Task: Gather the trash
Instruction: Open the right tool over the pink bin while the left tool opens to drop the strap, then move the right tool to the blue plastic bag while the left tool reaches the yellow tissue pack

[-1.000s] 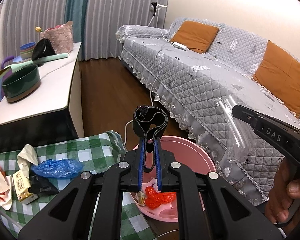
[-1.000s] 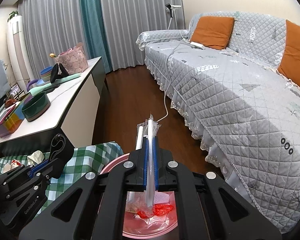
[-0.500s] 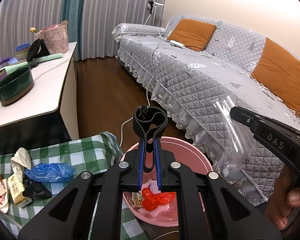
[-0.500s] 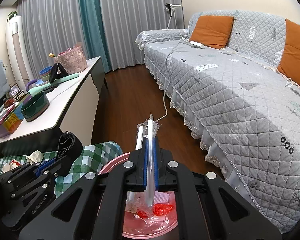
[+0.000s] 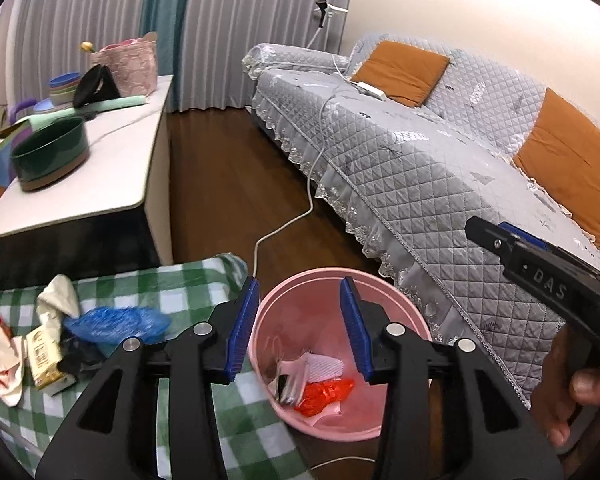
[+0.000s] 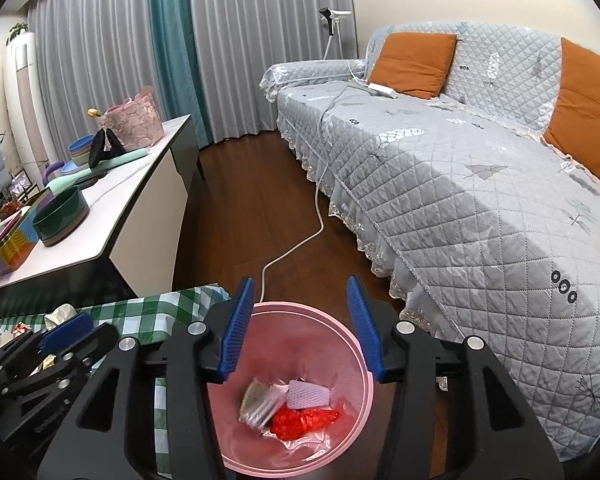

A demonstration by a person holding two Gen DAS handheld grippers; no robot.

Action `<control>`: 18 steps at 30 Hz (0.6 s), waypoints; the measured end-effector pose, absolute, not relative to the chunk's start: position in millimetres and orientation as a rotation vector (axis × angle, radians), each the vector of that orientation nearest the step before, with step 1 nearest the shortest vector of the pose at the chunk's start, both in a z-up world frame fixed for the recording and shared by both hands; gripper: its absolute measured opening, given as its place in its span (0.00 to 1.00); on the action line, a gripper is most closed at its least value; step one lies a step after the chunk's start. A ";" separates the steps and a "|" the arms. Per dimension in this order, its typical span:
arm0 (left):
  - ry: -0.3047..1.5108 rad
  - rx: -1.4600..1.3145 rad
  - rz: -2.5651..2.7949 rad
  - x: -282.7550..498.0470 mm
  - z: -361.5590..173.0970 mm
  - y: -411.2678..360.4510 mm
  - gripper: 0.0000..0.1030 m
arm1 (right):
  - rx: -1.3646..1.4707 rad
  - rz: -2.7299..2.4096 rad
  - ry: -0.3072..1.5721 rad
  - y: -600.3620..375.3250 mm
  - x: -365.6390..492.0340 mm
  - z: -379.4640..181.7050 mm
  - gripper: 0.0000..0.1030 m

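A pink bin (image 5: 380, 288) (image 6: 352, 344) stands on the floor beside the green checked table. Inside it lie a red wrapper (image 5: 324, 394) (image 6: 304, 420), a white foam net (image 6: 306, 394) and a clear plastic wrapper (image 6: 258, 404). My left gripper (image 5: 299, 324) hangs over the bin, jaws opening, nothing between them. My right gripper (image 6: 300, 322) also hangs over the bin, jaws opening and empty. On the checked cloth (image 5: 168, 284) remain a blue crumpled bag (image 5: 116, 322), a small carton (image 5: 44, 354), black scraps (image 5: 74, 354) and white paper (image 5: 58, 294).
A white cabinet (image 5: 100, 184) with a dark green bowl (image 5: 50, 158) stands left. The grey quilted sofa (image 6: 480, 200) fills the right. A white cable (image 6: 296, 244) runs across the wooden floor. A hand (image 5: 576, 396) holds the right gripper's handle in the left wrist view.
Both grippers opened. The black band left the left jaws and the clear wrapper left the right jaws; the wrapper now lies in the bin.
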State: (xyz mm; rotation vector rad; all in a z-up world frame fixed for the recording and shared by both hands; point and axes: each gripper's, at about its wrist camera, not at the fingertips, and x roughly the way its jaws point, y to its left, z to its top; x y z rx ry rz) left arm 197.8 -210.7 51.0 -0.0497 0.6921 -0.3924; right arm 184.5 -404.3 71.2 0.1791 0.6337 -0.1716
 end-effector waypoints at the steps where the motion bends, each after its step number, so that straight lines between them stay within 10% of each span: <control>1: 0.692 -0.055 -0.388 193.3 50.8 -204.5 0.39 | 0.175 -0.169 0.632 -401.9 183.8 71.8 0.48; 18: 0.701 -0.131 -0.156 142.7 27.0 -25.9 0.27 | 0.123 0.032 0.588 -313.0 172.2 75.7 0.39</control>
